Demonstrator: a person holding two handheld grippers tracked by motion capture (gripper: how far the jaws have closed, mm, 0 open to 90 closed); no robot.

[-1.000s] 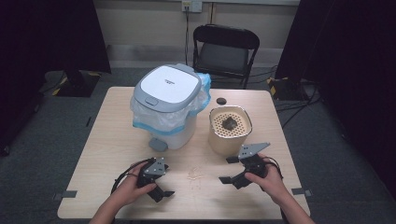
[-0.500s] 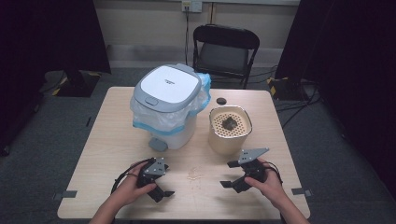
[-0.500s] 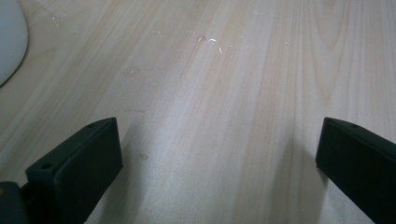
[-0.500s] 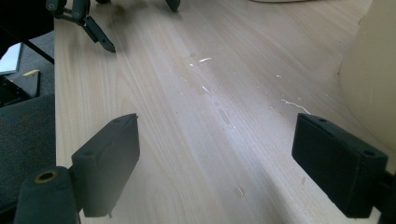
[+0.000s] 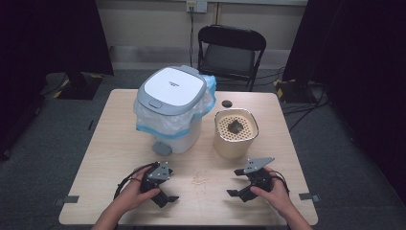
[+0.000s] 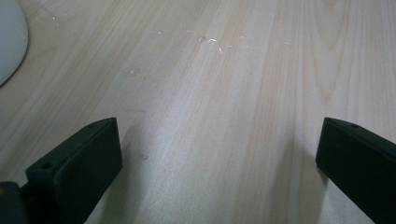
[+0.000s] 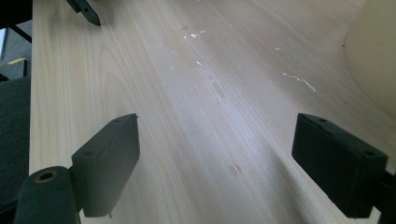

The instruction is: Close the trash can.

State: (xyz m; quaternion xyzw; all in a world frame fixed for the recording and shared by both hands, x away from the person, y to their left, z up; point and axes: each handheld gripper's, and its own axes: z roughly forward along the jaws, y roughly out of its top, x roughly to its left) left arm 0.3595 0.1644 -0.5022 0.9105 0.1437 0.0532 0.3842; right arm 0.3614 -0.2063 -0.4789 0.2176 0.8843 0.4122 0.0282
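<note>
Scraps (image 5: pixel 200 178) of pale litter, thinly strewn on the wooden surface (image 5: pixel 110 143), about midway between the two pairs of jaws and touched by neither. Left gripper (image 5: pixel 163 191) held low in the person's left hand (image 5: pixel 136 191), jaws released and spread wide, tips down close to the wood with nothing between them but bare grain. Seen along those jaws in the left gripper view: the same scraps (image 6: pixel 212 41) well ahead of the tips, and a curved white edge of the bin (image 6: pixel 9 37) off past the left-side jaw.

Right gripper (image 5: pixel 235 182) in the right hand (image 5: pixel 273 194), jaws likewise released, wide apart and empty, low above the surface. In the right gripper view: thin white slivers (image 7: pixel 299 80) ahead of the tips and nearer the right-side jaw, with the beige canister (image 7: pixel 373 56) rising just beyond that jaw.

Farther out, beyond both pairs of jaws: white lidded bin (image 5: pixel 170 91) with a plastic liner bunched under its lid, and, just beside it, the canister with a perforated insert holding a dark lump (image 5: pixel 235 127). Behind the canister, small black round object (image 5: pixel 226 103).
</note>
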